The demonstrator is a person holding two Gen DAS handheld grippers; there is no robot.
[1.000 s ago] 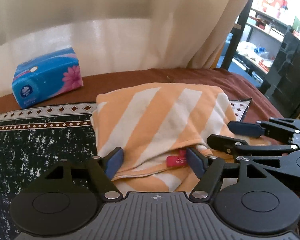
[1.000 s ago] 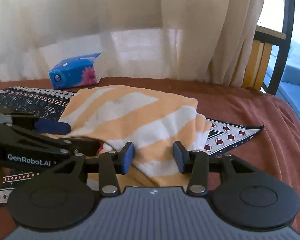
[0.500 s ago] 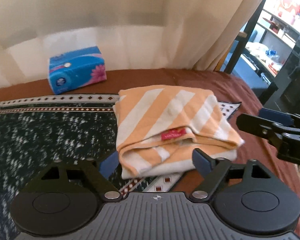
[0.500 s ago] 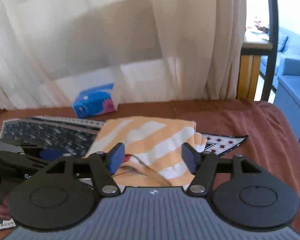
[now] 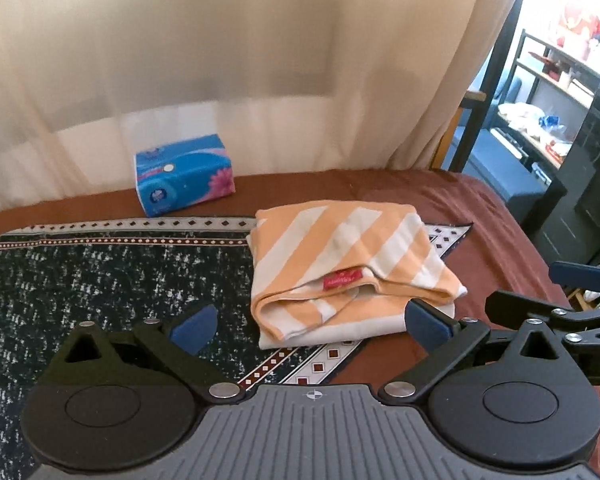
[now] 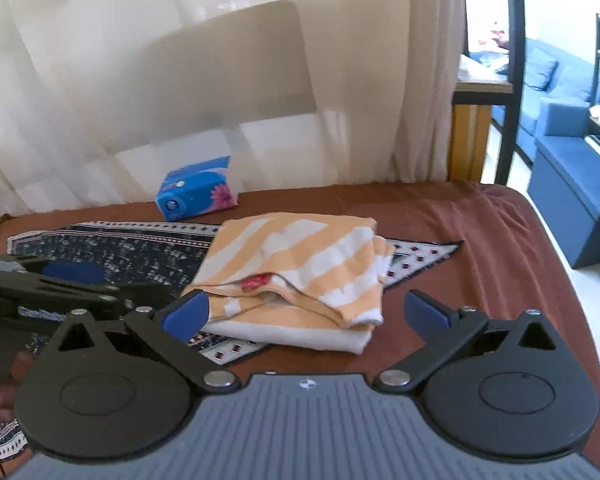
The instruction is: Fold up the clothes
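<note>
While folded, striped garment (image 5: 342, 258) on cloth (image 5: 100, 280).

Home: curtain (image 6: 180, 80), sofa (image 6: 560, 128), bed (image 6: 480, 248).

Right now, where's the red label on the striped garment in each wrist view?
Left wrist: red label sits just right of centre, at the near fold of the striped garment.
Right wrist: label lies left of centre, at the same fold.
Shared landmark: blue tissue box behind the garment.

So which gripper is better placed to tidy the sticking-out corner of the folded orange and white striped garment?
Probably the right gripper: open, and that corner of the striped garment lies between its fingers.
</note>
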